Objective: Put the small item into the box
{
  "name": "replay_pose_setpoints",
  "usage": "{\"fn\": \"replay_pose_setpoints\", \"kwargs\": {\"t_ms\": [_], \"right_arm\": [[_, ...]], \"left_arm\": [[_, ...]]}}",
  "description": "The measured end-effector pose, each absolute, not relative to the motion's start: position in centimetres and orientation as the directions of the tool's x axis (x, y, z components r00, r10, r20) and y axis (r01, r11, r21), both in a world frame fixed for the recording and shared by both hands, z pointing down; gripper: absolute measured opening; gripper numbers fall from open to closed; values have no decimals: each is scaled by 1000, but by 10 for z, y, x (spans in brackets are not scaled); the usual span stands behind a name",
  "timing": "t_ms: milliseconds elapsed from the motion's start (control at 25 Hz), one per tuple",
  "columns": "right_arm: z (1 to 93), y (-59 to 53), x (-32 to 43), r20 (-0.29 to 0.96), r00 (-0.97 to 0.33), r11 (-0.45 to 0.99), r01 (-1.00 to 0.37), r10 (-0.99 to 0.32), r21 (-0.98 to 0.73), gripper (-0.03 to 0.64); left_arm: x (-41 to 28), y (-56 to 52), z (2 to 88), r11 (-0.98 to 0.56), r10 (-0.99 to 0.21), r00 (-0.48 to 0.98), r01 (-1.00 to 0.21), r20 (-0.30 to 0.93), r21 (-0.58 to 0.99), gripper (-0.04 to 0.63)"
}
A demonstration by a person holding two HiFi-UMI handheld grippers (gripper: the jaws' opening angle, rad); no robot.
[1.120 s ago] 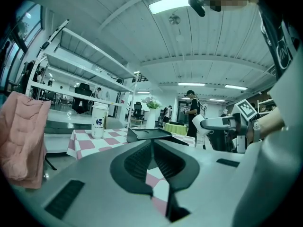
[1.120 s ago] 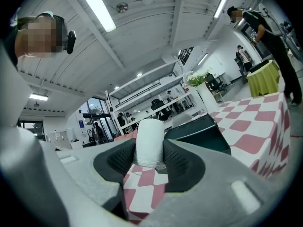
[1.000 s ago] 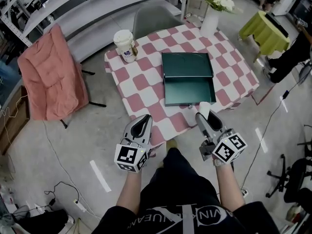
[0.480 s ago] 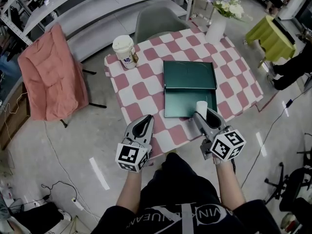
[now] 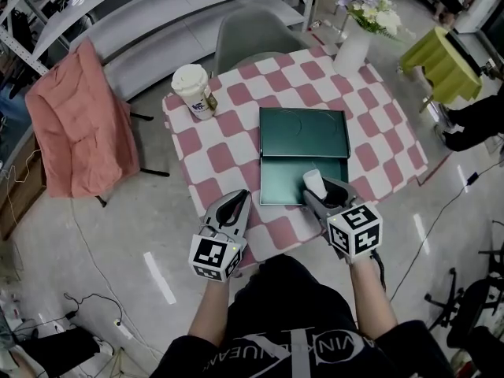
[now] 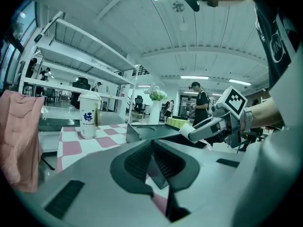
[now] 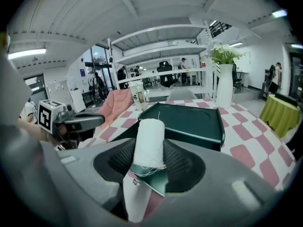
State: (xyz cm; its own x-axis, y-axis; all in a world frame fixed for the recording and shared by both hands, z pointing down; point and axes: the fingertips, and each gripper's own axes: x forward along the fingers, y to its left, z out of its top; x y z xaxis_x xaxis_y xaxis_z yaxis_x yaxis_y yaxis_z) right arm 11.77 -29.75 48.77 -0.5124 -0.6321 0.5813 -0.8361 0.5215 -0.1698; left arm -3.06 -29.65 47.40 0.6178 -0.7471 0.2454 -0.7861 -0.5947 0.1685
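Note:
The dark green box (image 5: 293, 183) lies open on the pink-and-white checkered table (image 5: 228, 152), its lid (image 5: 304, 132) folded back flat. My right gripper (image 5: 318, 190) is shut on a white spool of thread (image 5: 313, 183) and holds it over the near right part of the box's tray. In the right gripper view the spool (image 7: 148, 143) stands between the jaws of that gripper (image 7: 148, 161), with the box (image 7: 189, 119) just beyond. My left gripper (image 5: 235, 201) hovers at the table's near edge, left of the box, shut and empty; its own view shows its jaws (image 6: 152, 146) pressed together.
A white paper cup (image 5: 191, 90) stands at the table's far left corner, a white vase of flowers (image 5: 352, 50) at the far right. A grey chair (image 5: 252, 34) is behind the table. A chair draped in pink cloth (image 5: 79, 124) stands left, a yellow-green table (image 5: 441, 61) right.
My right gripper has carried the spool from the table's near edge forward and left, out over the box's tray. The left gripper has barely moved.

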Motion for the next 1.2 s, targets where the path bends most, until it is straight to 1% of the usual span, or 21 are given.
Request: {"fn": "replay_pose_setpoints", "kwargs": {"t_ms": [200,560,920,1200], "right_arm": [[504,-304,114,683,-475,599,-798,-555,-69,183],[530,-310,98,790,-460,717,-696,-405,-37,183],[556,-317,91,853,-429,784,-619,-298,-37,183],[568,-318,88,877,-422,817,-574,-229,-62,183]], "left_arm": [[-29,-305,483,-587,-748,613,-790,254,177,20],[-28,-316,497,-571,-749,600,-799,280,188,20],[-34,-327,507,-546,-758,580,-814,299,196,20],[-36,-336,512,-528,-765,566,-824,307,205,20]]}}
